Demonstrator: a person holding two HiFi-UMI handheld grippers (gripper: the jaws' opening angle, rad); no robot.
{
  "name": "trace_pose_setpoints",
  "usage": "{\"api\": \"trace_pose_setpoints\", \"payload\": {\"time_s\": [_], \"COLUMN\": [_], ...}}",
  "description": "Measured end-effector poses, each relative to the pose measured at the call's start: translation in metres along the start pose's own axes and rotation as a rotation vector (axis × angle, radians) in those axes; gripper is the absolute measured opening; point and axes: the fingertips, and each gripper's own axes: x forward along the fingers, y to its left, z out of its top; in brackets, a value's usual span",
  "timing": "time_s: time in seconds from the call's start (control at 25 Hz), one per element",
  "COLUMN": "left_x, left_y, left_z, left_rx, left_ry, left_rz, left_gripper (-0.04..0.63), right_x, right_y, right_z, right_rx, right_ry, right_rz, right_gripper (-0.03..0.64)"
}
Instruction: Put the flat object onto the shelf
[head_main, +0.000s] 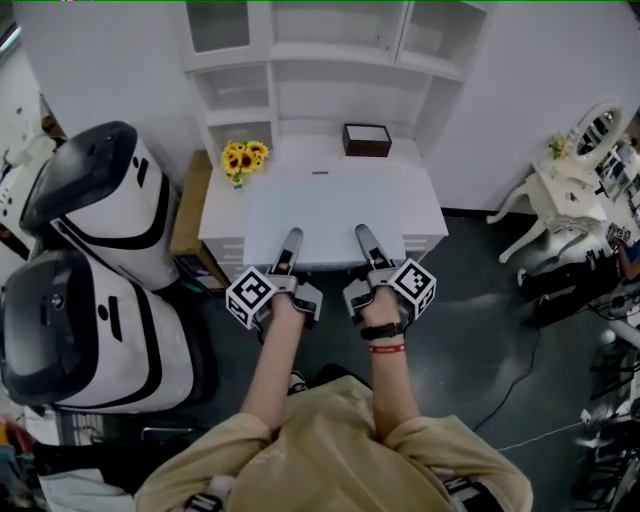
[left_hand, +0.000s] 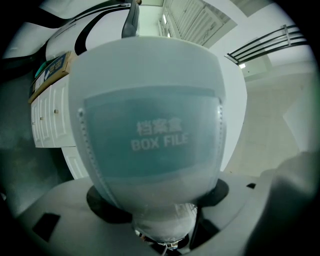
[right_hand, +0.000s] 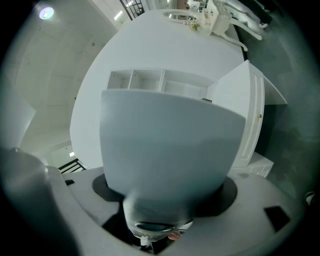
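Observation:
A flat, pale grey box file (head_main: 330, 215) is held level over the white desk (head_main: 425, 205) in the head view, below the white shelf unit (head_main: 330, 75). My left gripper (head_main: 290, 244) and right gripper (head_main: 364, 240) each clamp its near edge, one finger lying on top. The left gripper view is filled by the file (left_hand: 155, 130), whose label reads "BOX FILE". In the right gripper view the file's plain face (right_hand: 165, 145) runs toward the shelf compartments (right_hand: 150, 80). The lower fingers are hidden under the file.
Sunflowers (head_main: 243, 158) stand at the desk's back left and a dark box (head_main: 366, 139) at the back middle. Two large white-and-black machines (head_main: 90, 200) crowd the left. A brown carton (head_main: 190, 210) is beside the desk. A white chair (head_main: 560, 185) and cables are at right.

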Motion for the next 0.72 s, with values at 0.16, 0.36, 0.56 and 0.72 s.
{"api": "trace_pose_setpoints", "payload": {"time_s": [0.16,0.36,0.56,0.72], "left_x": [0.013,0.057,0.093,0.116], "left_y": [0.004,0.004,-0.007,-0.006], "left_z": [0.007,0.025,0.038,0.045], "left_rx": [-0.004,0.011,0.034,0.021], "left_ry": [-0.009,-0.031,-0.035,-0.042], "left_rz": [-0.002,0.002,0.016,0.023], "left_gripper": [0.351,0.351,0.351,0.351], "right_x": [0.019,0.063,0.098,0.12], "right_y": [-0.004,-0.003,0.0,0.004], "right_z": [0.004,0.028,0.048,0.06], "right_rx": [0.032,0.019,0.051,0.066], "right_ry": [0.005,0.03,0.037,0.044], "right_rz": [0.029,0.026,0.044,0.035], "right_gripper": [0.367,0.367,0.367,0.367]}}
